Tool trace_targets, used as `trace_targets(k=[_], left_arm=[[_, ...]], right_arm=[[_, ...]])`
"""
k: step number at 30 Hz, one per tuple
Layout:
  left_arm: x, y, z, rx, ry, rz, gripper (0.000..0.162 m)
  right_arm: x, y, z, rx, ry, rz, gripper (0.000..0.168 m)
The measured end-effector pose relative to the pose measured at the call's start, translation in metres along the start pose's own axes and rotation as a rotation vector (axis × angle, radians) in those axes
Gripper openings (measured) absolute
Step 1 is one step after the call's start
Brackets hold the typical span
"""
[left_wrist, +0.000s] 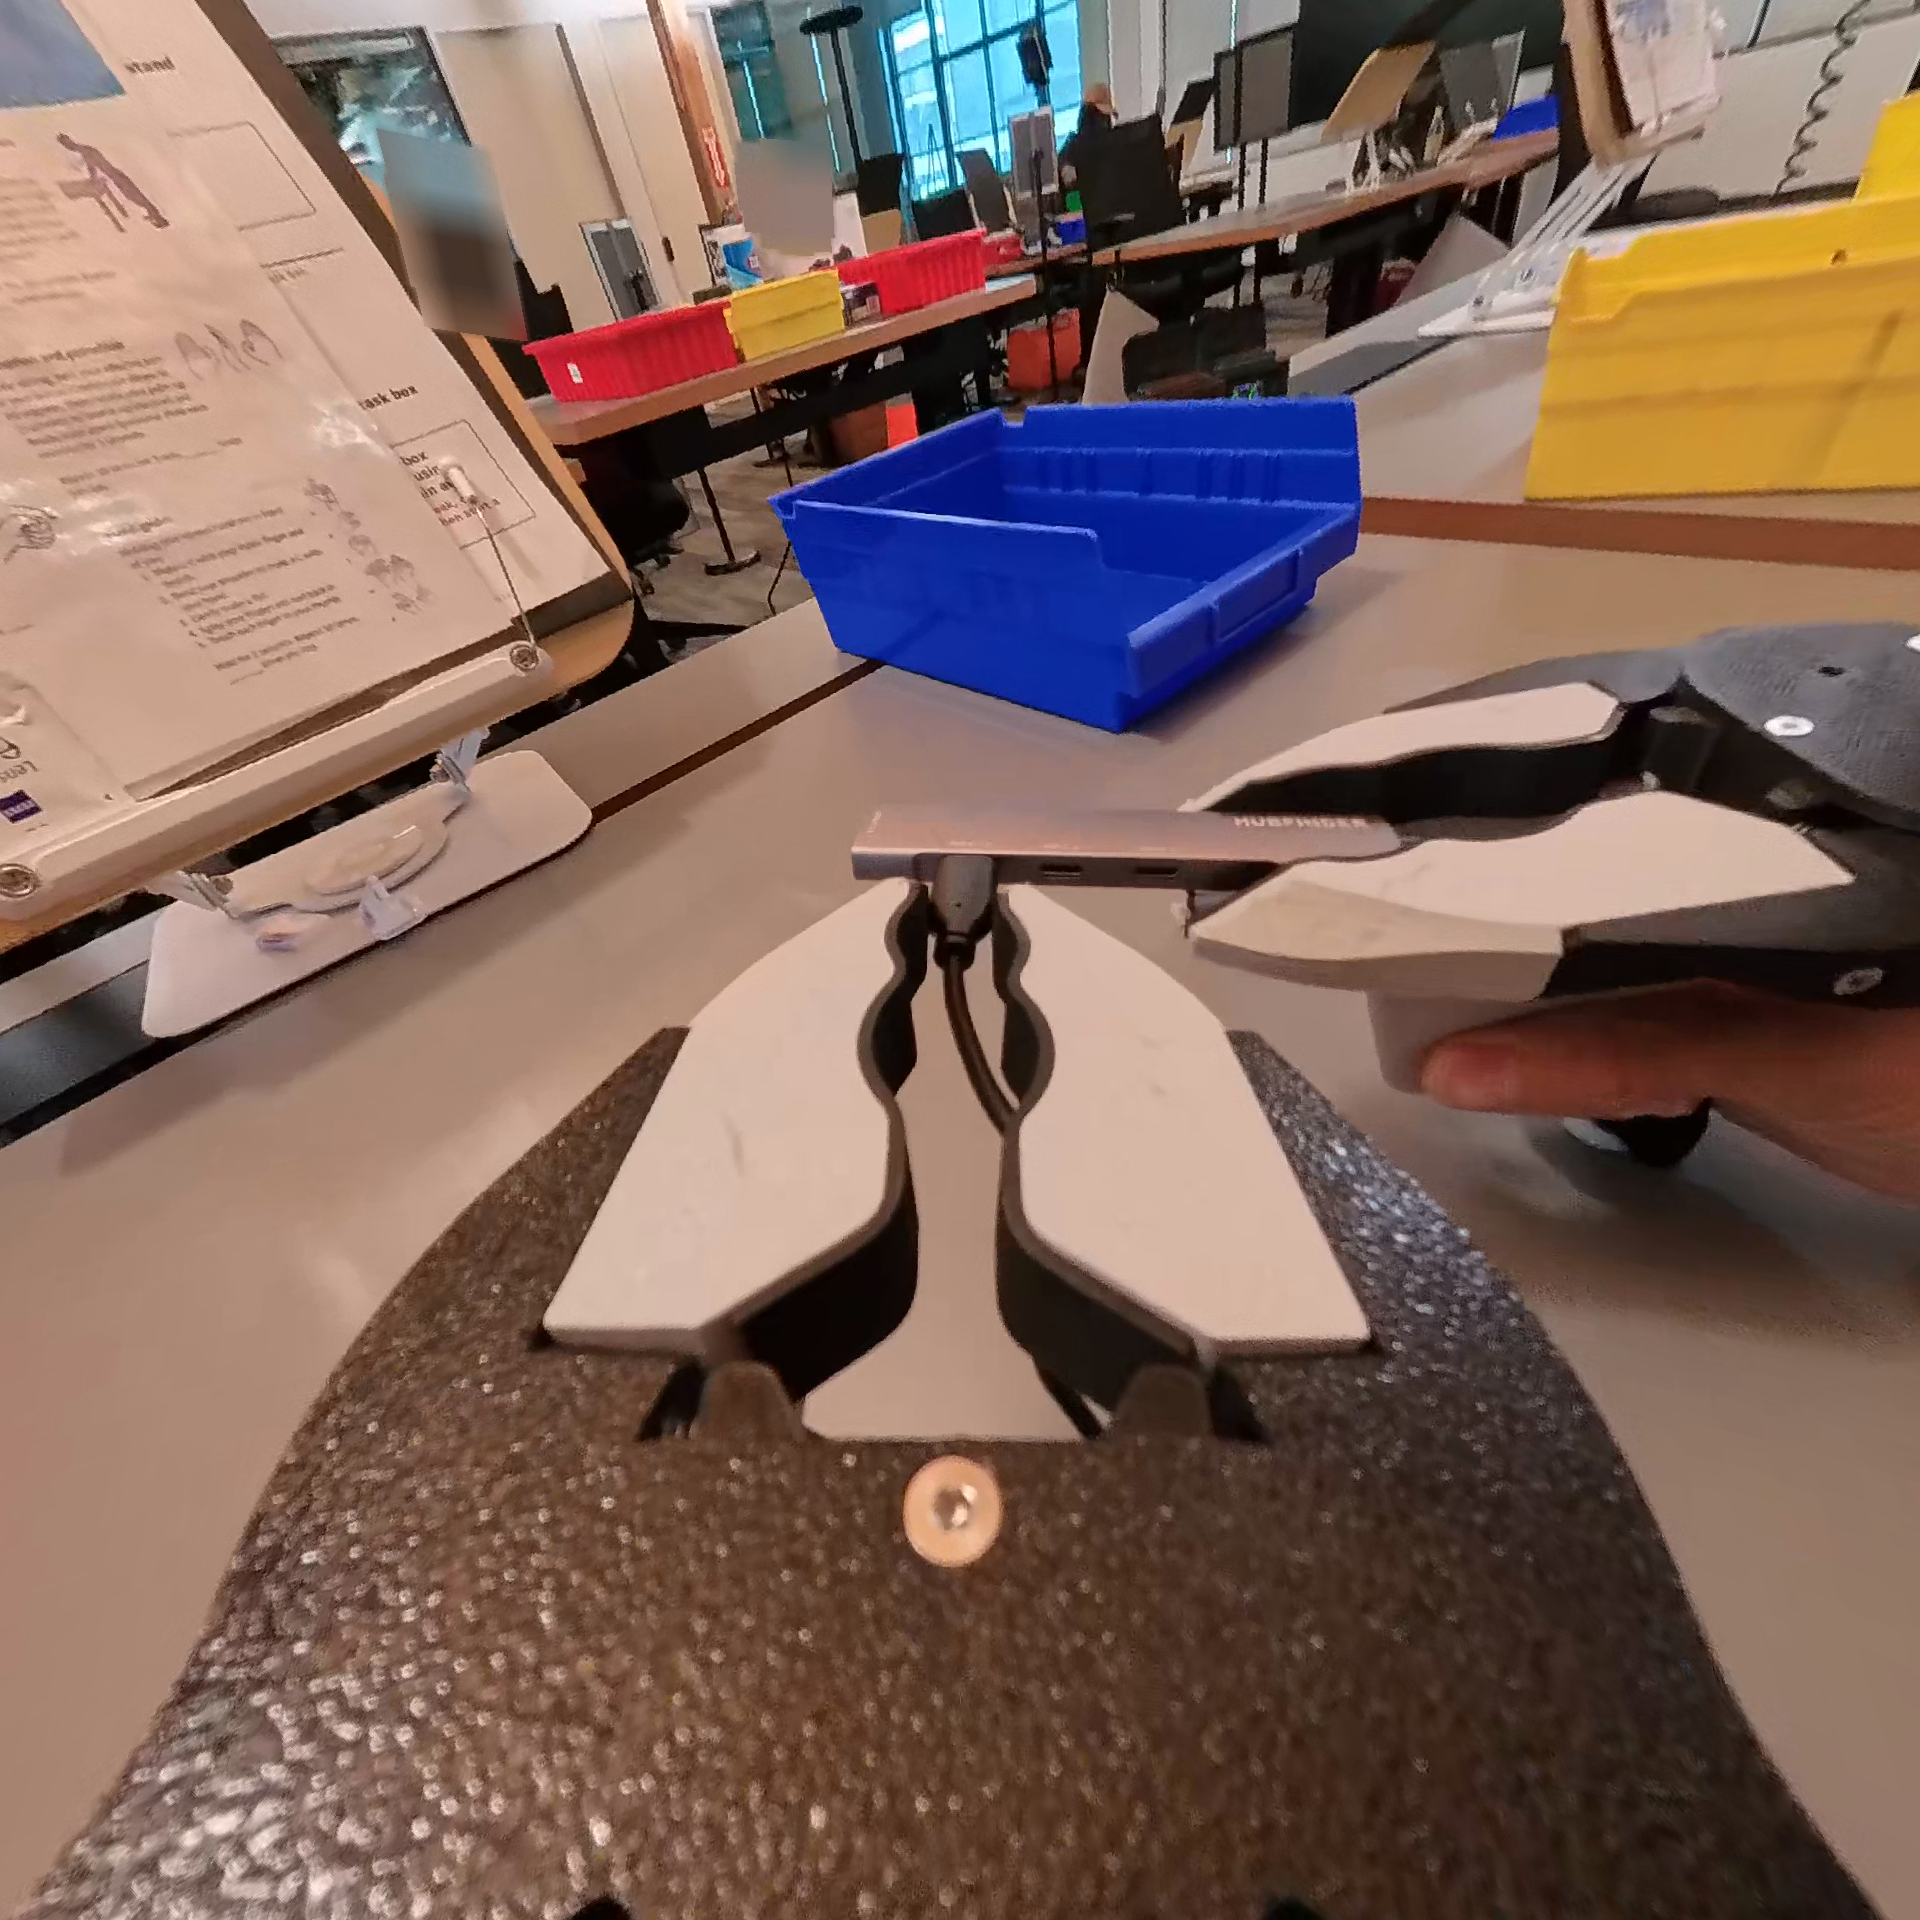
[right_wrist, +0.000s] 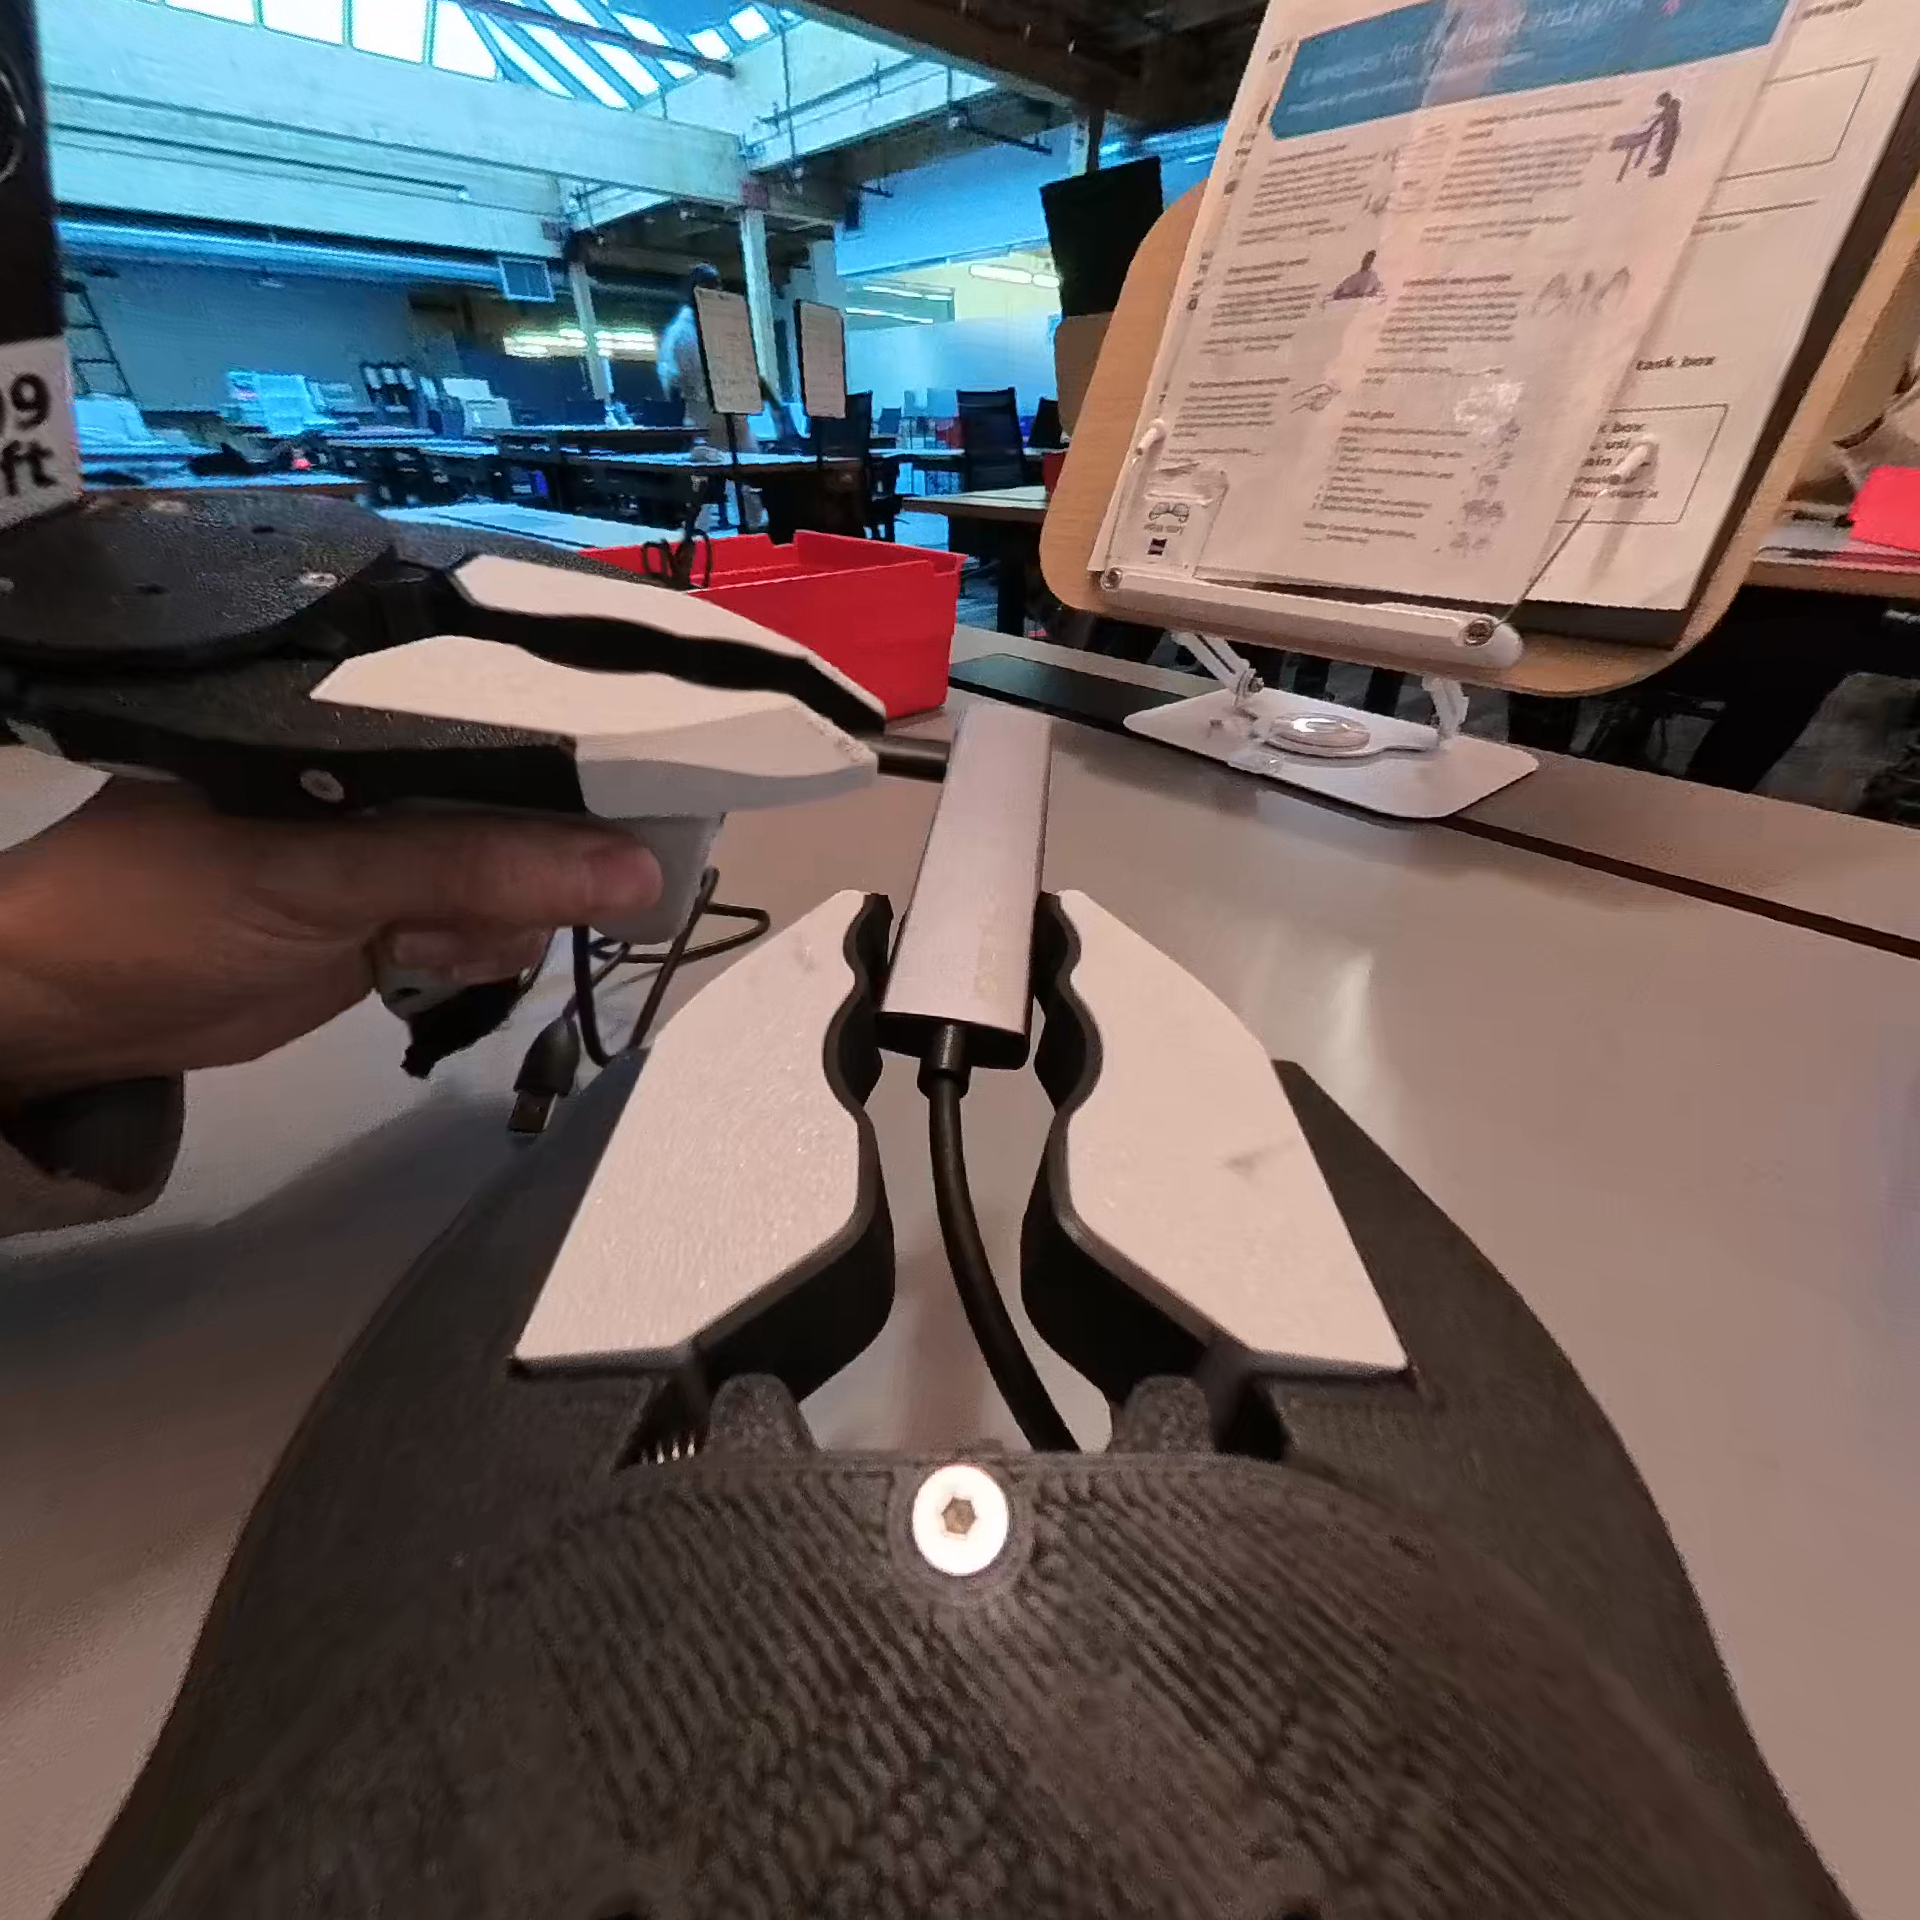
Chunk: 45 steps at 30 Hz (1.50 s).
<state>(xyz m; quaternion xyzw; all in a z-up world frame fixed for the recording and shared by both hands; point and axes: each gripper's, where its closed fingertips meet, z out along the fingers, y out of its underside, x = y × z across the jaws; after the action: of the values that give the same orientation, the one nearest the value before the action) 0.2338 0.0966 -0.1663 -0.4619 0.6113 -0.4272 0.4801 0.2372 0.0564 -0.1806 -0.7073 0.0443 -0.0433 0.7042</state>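
A slim grey USB hub (left_wrist: 1091, 836) is held level above the grey table. My right gripper (left_wrist: 1205, 868) comes in from the right and is shut on one end of it. In the right wrist view the right gripper (right_wrist: 961, 914) clamps the hub (right_wrist: 987, 810), and the hub's own black cable (right_wrist: 966, 1247) runs back between the fingers. My left gripper (left_wrist: 954, 904) is shut on a black cable plug (left_wrist: 961, 894) that sits in a port on the hub's side. Its cable (left_wrist: 977, 1049) trails back. The left gripper (right_wrist: 883, 743) and the plug (right_wrist: 914, 767) also show in the right wrist view.
A blue bin (left_wrist: 1091, 582) stands on the table beyond the hub, a yellow bin (left_wrist: 1714, 343) at far right. A document stand with printed sheets (left_wrist: 260, 416) is at the left edge. A red bin (right_wrist: 852, 613) sits behind. A loose connector (right_wrist: 540, 1081) lies below the left hand. Left tips to right tips: about 5 cm.
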Motion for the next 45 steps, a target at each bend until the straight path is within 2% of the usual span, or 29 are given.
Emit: trace_targets(k=[7,8,9,12,14,18,25,30,33,36,38,41,43,45], left_arm=[[0.0,-0.002,0.0,0.013,0.019,0.002,0.011],[0.007,-0.005,-0.001,0.021,0.064,0.012,0.0],[0.01,-0.003,0.002,0.003,0.071,0.026,0.0],[-0.01,-0.012,-0.002,0.011,-0.093,0.16,0.0],[-0.014,-0.041,-0.018,0.125,-0.121,0.195,0.0],[-0.023,-0.056,-0.024,0.138,-0.08,0.142,0.015],[-0.009,-0.019,-0.022,0.072,0.067,-0.042,0.025],[-0.018,0.004,-0.039,0.021,0.062,-0.075,0.034],[-0.057,0.011,-0.067,0.002,-0.022,-0.116,0.034],[-0.129,0.025,-0.11,-0.1,-0.2,-0.119,0.034],[-0.181,0.042,-0.142,-0.208,-0.32,-0.158,0.034],[-0.246,0.085,-0.18,-0.448,-0.436,-0.273,0.036],[-0.275,0.107,-0.191,-0.551,-0.453,-0.373,0.043],[-0.3,0.12,-0.189,-0.579,-0.464,-0.48,0.045]], right_arm=[[-0.001,0.001,0.001,-0.006,-0.004,-0.002,0.029],[-0.005,0.0,0.001,-0.004,-0.03,-0.007,0.028],[-0.033,0.002,0.005,-0.012,-0.172,-0.023,0.028],[-0.028,0.001,0.01,-0.025,0.031,-0.188,0.026],[-0.018,-0.002,0.007,-0.029,0.06,-0.15,0.025],[0.018,-0.001,-0.002,0.005,0.152,-0.055,0.025],[0.024,-0.003,-0.007,0.018,0.206,-0.132,0.025],[0.02,-0.003,-0.006,0.015,0.213,-0.187,0.025],[0.028,-0.006,-0.01,0.043,0.212,-0.103,0.025],[0.038,-0.008,-0.014,0.071,0.197,0.006,0.025],[0.043,-0.008,-0.015,0.081,0.196,0.053,0.024],[0.043,-0.007,-0.014,0.075,0.18,0.068,0.024],[0.043,-0.007,-0.013,0.067,0.172,0.072,0.024],[0.044,-0.007,-0.013,0.069,0.174,0.081,0.025]])
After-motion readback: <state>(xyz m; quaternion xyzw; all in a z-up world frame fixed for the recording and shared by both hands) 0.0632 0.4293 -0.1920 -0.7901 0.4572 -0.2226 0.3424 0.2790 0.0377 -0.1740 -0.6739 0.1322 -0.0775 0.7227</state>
